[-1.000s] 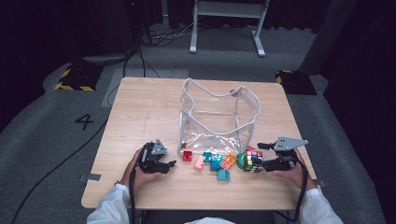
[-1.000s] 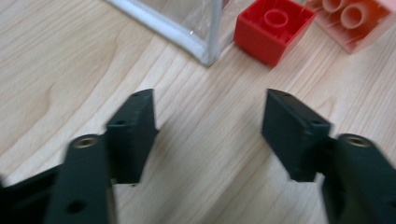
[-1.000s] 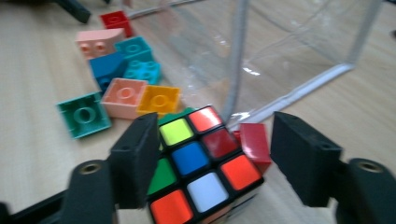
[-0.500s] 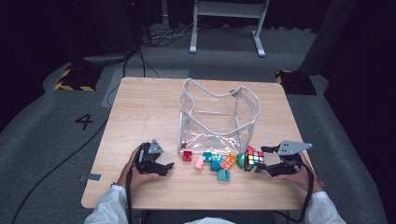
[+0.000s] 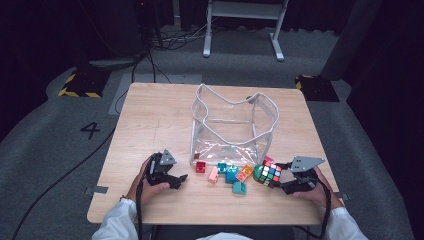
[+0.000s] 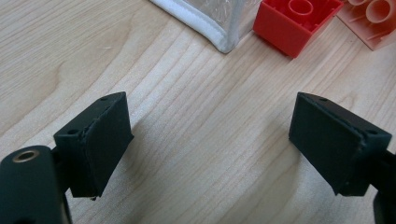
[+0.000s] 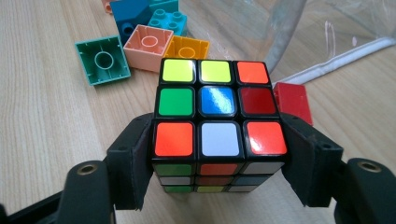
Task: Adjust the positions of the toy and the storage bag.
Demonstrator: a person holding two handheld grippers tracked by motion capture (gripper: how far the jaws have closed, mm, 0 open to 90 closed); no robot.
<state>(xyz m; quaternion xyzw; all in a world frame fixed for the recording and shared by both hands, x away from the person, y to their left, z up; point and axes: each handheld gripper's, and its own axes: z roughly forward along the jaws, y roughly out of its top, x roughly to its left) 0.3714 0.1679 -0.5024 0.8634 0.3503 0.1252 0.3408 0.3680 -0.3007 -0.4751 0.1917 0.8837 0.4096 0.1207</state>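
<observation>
From above, the puzzle cube [image 5: 270, 173] sits on the tabletop [image 5: 150, 125] near the front right corner of the clear bag [image 5: 232, 127], with the right hand-held gripper [image 5: 280, 181] around it. The left hand-held gripper [image 5: 181, 179] lies apart, near the red brick [image 5: 201, 167]. In the left gripper view, its jaws have just been opening and stand spread, with only bare wood between them. In the right gripper view, the jaws have just been closing a little, and the pads [image 7: 135, 161] press both sides of the cube's nearest row. I think the cube is light and stiff, but its glossy stickers may slip and the layers may twist; a hold lower on the flat middle faces seems safer.
</observation>
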